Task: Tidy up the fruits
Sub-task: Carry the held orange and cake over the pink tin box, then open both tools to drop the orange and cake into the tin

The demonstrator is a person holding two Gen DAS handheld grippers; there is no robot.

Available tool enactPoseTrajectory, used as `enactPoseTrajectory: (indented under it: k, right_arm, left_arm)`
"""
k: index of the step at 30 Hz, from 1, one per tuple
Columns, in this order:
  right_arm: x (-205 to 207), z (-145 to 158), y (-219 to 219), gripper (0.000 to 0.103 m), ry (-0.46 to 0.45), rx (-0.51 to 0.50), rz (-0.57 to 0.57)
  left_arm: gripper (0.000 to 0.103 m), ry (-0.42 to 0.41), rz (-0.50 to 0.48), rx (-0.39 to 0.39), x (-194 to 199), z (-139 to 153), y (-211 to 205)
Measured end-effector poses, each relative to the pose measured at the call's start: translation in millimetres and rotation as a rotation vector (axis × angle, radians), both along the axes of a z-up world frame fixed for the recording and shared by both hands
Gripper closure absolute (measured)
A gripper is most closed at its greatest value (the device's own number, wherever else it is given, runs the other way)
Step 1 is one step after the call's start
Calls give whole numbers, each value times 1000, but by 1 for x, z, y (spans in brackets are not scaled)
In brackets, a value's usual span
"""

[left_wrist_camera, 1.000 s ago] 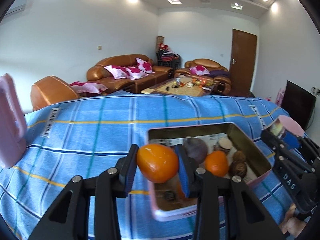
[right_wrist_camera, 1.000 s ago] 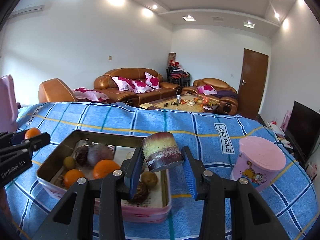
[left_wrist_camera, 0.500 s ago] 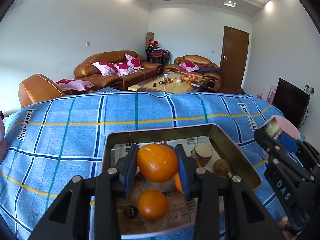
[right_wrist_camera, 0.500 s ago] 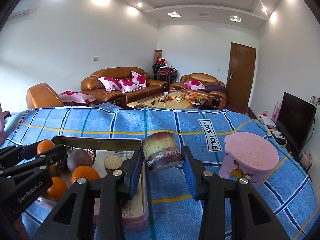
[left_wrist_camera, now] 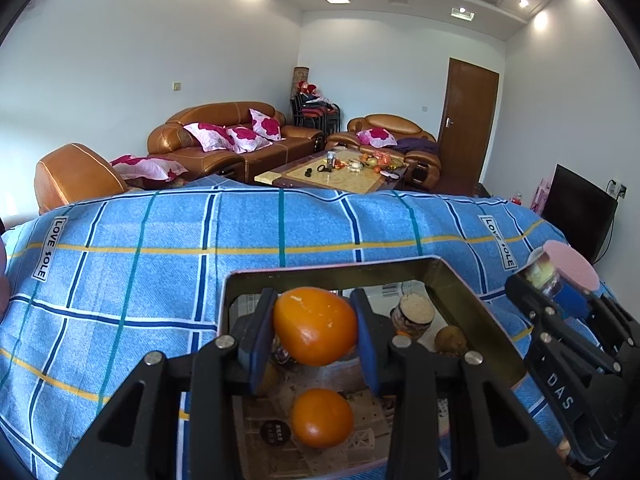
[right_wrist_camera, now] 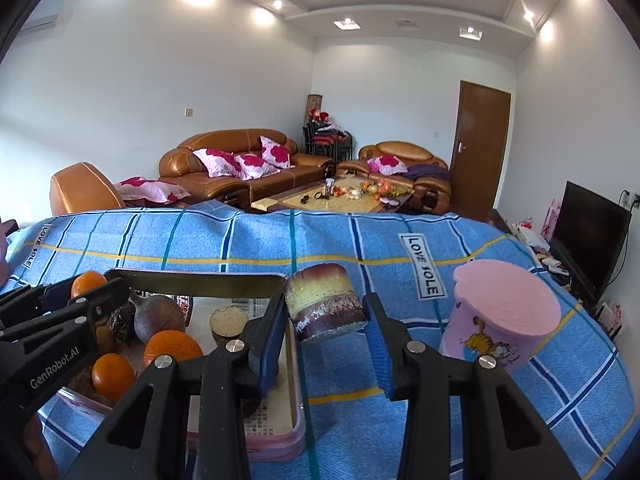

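My left gripper [left_wrist_camera: 315, 333] is shut on an orange [left_wrist_camera: 315, 326] and holds it above the rectangular tin tray [left_wrist_camera: 332, 270]. Below it in the tray lies another orange [left_wrist_camera: 322, 417], with a cut cane piece [left_wrist_camera: 413, 315] and a small brown fruit [left_wrist_camera: 451, 340] further back. My right gripper [right_wrist_camera: 325, 316] is shut on a purple-and-yellow cane piece [right_wrist_camera: 325, 307], hanging just right of the tray [right_wrist_camera: 192, 280]. In the right wrist view the tray holds oranges [right_wrist_camera: 173, 347], a dark round fruit [right_wrist_camera: 159, 317] and a cut cane piece [right_wrist_camera: 228, 321].
A pink lidded cup [right_wrist_camera: 506, 314] stands on the blue checked cloth [right_wrist_camera: 360, 248] to the right of the tray. Beyond the table are brown sofas [right_wrist_camera: 228, 168], a coffee table [right_wrist_camera: 340, 196] and a dark TV [right_wrist_camera: 590, 244] at the right.
My left gripper carried the orange rightward from the tray's left rim to above its inside. The right gripper's view shifted slightly right, still holding the cane piece.
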State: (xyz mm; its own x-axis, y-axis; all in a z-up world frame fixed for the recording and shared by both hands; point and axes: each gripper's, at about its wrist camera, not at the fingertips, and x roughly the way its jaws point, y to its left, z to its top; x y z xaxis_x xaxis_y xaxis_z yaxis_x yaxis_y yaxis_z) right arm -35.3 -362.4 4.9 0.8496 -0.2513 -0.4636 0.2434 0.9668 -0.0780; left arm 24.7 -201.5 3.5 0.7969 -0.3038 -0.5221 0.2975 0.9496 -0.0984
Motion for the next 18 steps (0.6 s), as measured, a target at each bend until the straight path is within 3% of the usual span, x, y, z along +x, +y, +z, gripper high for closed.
enactPoseTrajectory:
  k: [8, 14, 18]
  right_arm:
    - [24, 4, 13, 62, 43, 18, 46]
    - [41, -12, 19, 62, 94, 66, 88]
    - [40, -11, 17, 62, 78, 73, 94]
  left_arm:
    - [64, 36, 5, -19, 9, -4, 6]
    - [64, 58, 12, -5, 13, -9, 6]
    - [64, 72, 4, -3, 15, -12, 4]
